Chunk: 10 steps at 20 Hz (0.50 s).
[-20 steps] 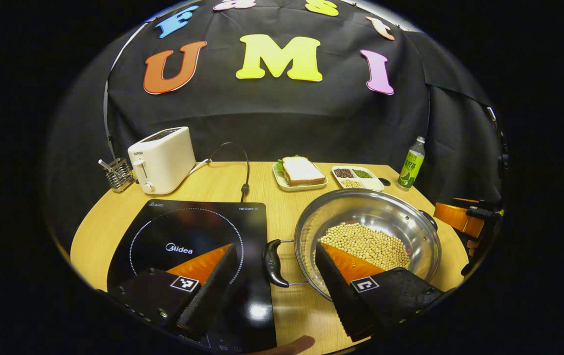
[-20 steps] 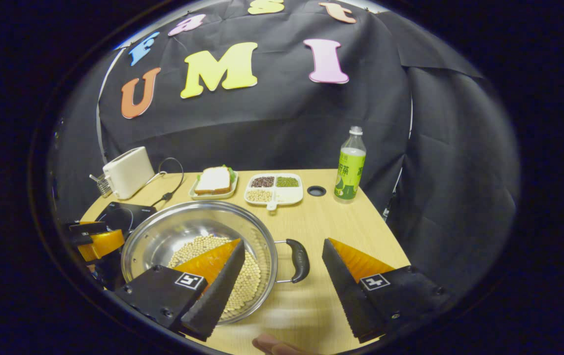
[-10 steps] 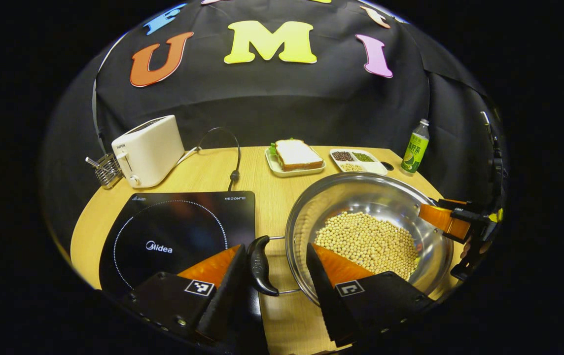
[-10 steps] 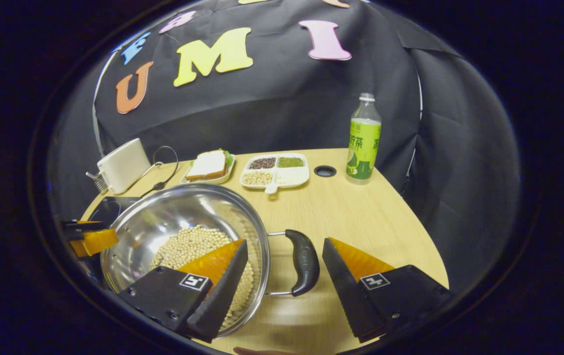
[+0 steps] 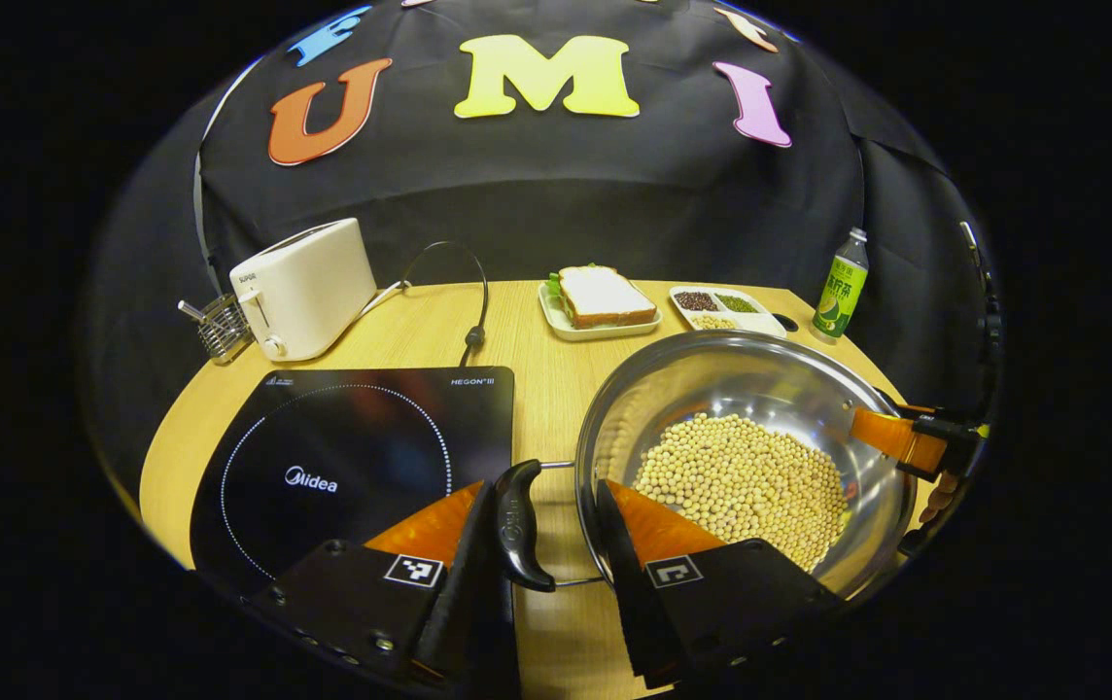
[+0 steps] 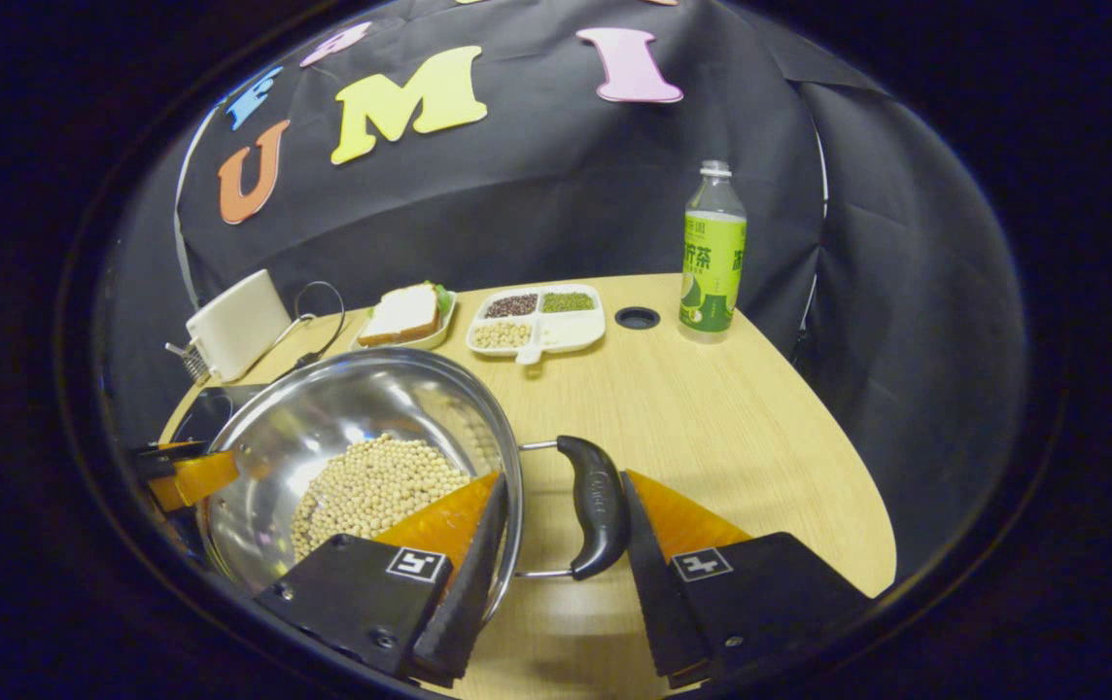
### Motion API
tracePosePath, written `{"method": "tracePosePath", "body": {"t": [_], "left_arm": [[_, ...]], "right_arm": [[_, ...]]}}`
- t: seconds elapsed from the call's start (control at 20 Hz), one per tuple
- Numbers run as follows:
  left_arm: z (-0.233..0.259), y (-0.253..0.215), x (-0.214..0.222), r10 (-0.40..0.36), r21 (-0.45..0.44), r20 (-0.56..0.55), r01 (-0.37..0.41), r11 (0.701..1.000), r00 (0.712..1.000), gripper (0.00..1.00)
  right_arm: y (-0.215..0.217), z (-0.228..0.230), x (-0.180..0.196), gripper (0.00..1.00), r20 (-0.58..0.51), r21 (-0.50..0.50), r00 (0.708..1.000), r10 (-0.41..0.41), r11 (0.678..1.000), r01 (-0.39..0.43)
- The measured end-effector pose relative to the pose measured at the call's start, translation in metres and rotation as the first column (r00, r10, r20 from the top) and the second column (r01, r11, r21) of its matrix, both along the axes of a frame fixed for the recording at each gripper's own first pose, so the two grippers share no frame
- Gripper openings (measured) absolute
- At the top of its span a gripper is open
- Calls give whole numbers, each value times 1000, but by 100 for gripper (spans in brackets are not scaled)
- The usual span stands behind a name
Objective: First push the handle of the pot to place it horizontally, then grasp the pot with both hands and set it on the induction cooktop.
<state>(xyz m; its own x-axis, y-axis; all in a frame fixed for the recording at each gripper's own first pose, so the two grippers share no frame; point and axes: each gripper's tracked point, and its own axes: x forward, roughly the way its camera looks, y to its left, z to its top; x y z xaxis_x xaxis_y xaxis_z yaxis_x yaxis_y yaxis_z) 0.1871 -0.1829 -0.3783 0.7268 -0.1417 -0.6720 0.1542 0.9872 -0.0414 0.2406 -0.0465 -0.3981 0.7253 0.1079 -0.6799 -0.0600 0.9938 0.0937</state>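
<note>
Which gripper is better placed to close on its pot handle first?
Neither clearly. The left gripper straddles its pot handle, one finger touching, and the right gripper straddles its own. Both look ready; slight edge to left, beside the induction cooktop.

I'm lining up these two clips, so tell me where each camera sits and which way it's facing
Left gripper view: rides the left gripper, looking across the table; its fingers straddle the pot's left handle, cooktop to their left.
Right gripper view: rides the right gripper at the pot's opposite side, fingers straddling the right handle.
Shared: pot, sandwich, bottle, each other's gripper.
</note>
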Motion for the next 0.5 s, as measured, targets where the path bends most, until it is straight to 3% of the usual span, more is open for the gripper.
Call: {"method": "tracePosePath", "body": {"t": [0.05,0.1,0.15,0.2,0.5], "left_arm": [[-2,-1,0,0,5,1,0,1000,1000,70],[2,-1,-1,-6,16,8,6,1000,1000,60],[1,-1,-1,-21,33,13,21,999,1000,67],[1,-2,-3,-28,42,14,28,999,1000,57],[18,9,-28,-10,14,21,10,1000,1000,57]], "right_arm": [[-1,1,-2,69,-4,-8,1000,-4,1000,4],[-2,1,-4,68,-4,-27,1000,-5,1000,5],[-3,2,-7,68,-6,-42,1000,-12,999,12],[-5,3,-11,67,-11,-54,1000,-22,998,22],[4,20,-43,67,-23,-69,999,-30,997,28]]}}
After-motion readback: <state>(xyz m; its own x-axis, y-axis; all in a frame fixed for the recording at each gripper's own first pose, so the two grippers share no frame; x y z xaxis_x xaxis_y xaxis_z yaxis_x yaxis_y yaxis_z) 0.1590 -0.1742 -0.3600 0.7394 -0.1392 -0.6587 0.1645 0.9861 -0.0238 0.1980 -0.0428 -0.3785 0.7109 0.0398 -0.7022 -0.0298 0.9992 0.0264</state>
